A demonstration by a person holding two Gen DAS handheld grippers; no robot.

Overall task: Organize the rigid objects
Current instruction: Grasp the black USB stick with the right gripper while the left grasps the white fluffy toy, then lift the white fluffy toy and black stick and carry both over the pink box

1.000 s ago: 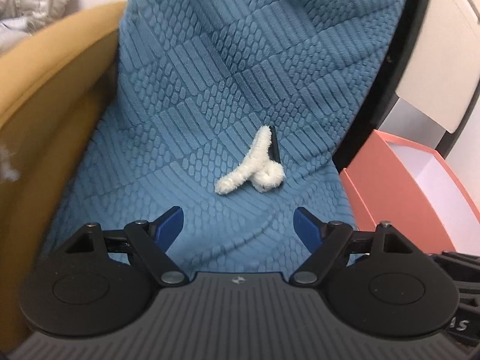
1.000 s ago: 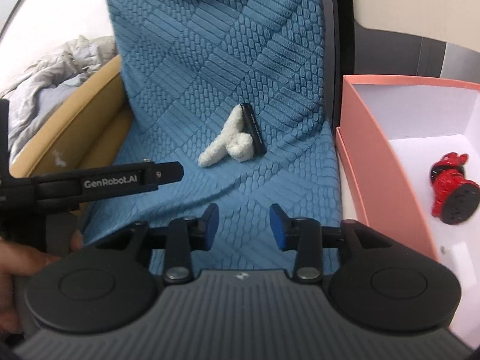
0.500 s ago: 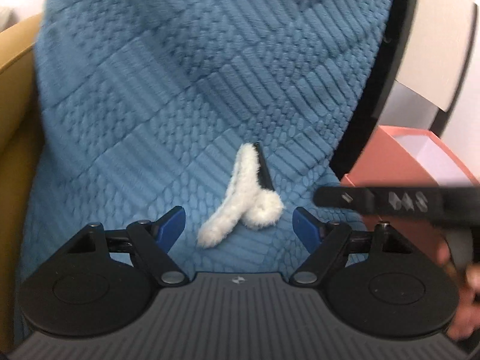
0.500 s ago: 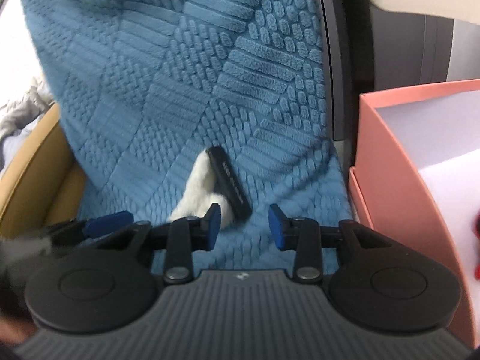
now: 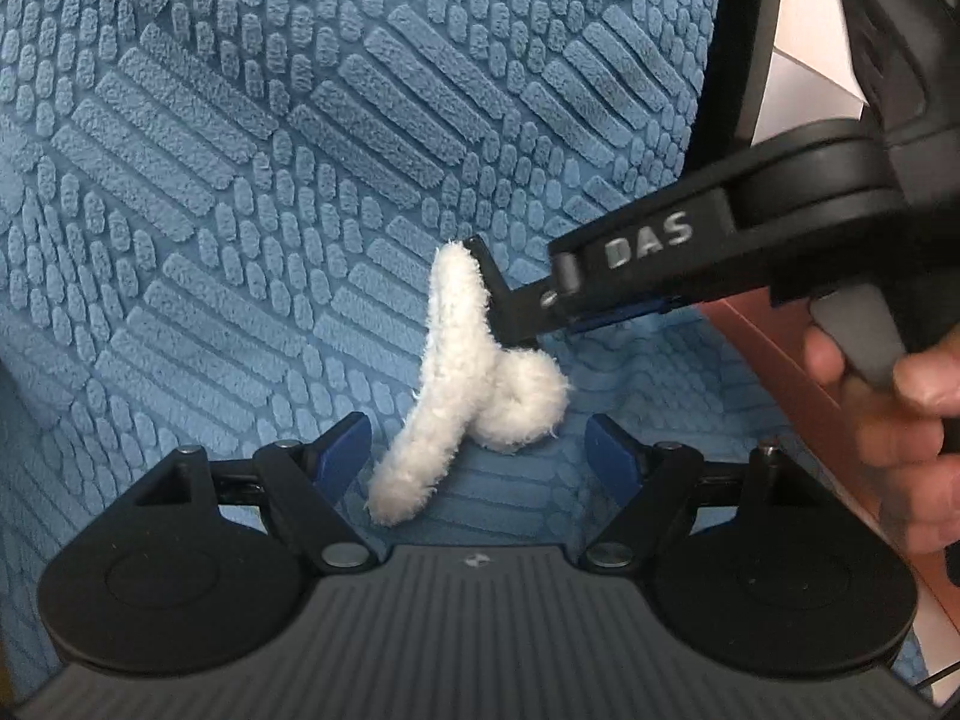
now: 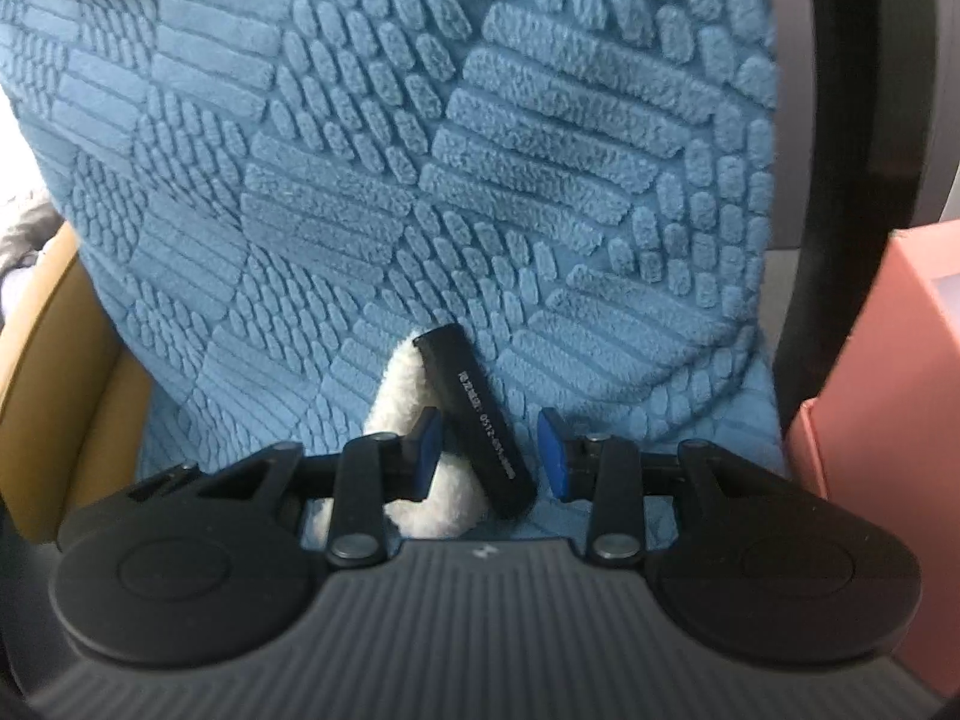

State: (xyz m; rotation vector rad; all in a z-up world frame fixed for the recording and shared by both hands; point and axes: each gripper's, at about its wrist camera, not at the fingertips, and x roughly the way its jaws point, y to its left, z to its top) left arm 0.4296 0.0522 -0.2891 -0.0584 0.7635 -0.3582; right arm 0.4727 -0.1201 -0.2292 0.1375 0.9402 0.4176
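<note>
A white fluffy piece (image 5: 462,372) lies curled on the blue textured blanket (image 5: 240,180), with a black bar (image 5: 501,300) along its right side. My left gripper (image 5: 478,453) is open, and the fluffy piece's lower end reaches between its blue pads. My right gripper (image 5: 564,306) comes in from the right, held by a hand (image 5: 888,408). In the right wrist view the right gripper (image 6: 491,453) is open and straddles the black bar (image 6: 474,402). Gaps show between the bar and both pads. The fluffy piece (image 6: 396,384) sits by the left pad.
A pink box (image 6: 888,360) stands to the right of the blanket, beyond a black curved frame (image 6: 840,180). A mustard-yellow cushion edge (image 6: 54,390) borders the blanket on the left. The blanket rises steeply behind the objects.
Both grippers have moved in close to the fluffy piece and bar. The right gripper now has the bar between its jaws, and the left now has the fluffy piece's end between its jaws.
</note>
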